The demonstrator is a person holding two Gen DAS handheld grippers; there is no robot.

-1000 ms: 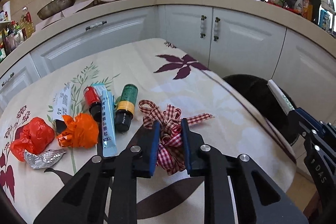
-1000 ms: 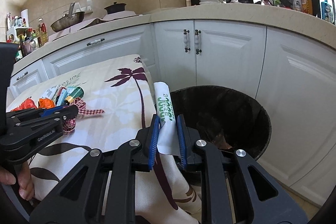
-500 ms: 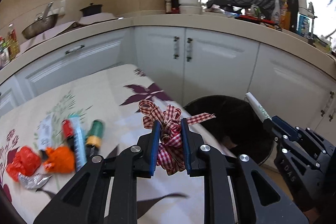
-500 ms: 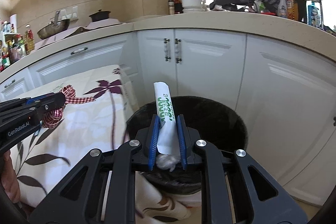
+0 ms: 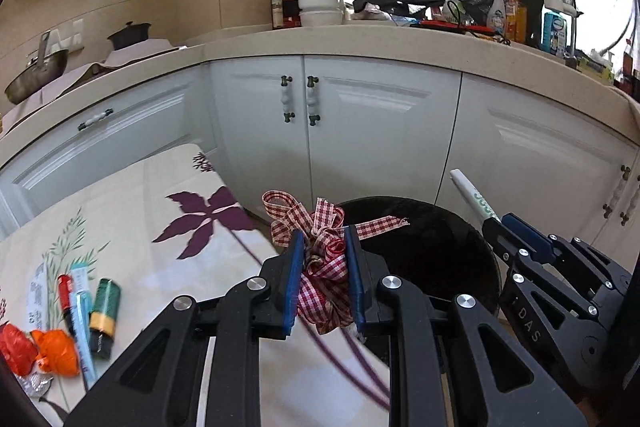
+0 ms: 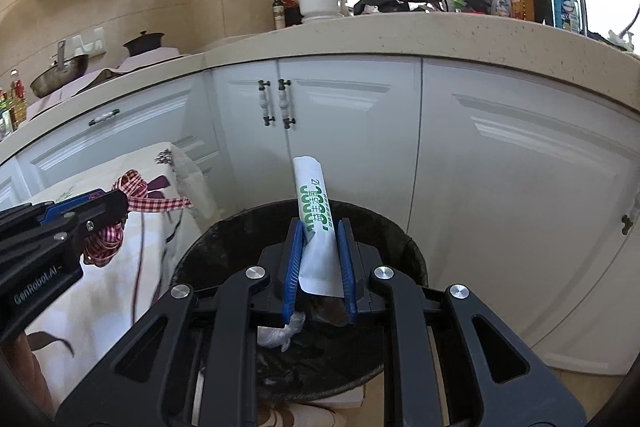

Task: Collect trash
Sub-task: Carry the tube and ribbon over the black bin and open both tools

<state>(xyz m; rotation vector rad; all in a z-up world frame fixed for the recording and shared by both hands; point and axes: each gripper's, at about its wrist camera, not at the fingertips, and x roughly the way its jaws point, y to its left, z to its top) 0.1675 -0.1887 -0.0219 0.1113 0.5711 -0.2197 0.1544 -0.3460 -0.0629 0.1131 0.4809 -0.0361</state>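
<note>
My left gripper (image 5: 322,247) is shut on a red-and-white checked ribbon bow (image 5: 324,259) and holds it in the air over the table's right edge, beside the black trash bin (image 5: 432,247). My right gripper (image 6: 318,239) is shut on a white paper wrapper with green print (image 6: 314,211), held upright over the open bin (image 6: 400,251). The wrapper also shows in the left wrist view (image 5: 474,197), and the bow in the right wrist view (image 6: 136,193).
On the flowered tablecloth (image 5: 132,223) at the left lie two orange-red crumpled wrappers (image 5: 54,351), a foil scrap (image 5: 36,385), a green bottle (image 5: 103,311), a red bottle (image 5: 66,297) and a blue tube (image 5: 82,331). White cabinets (image 5: 380,131) stand behind the bin.
Both grippers have moved right, away from the table toward the bin. The bow has left the table area; the wrapper now hangs over the bin's opening.
</note>
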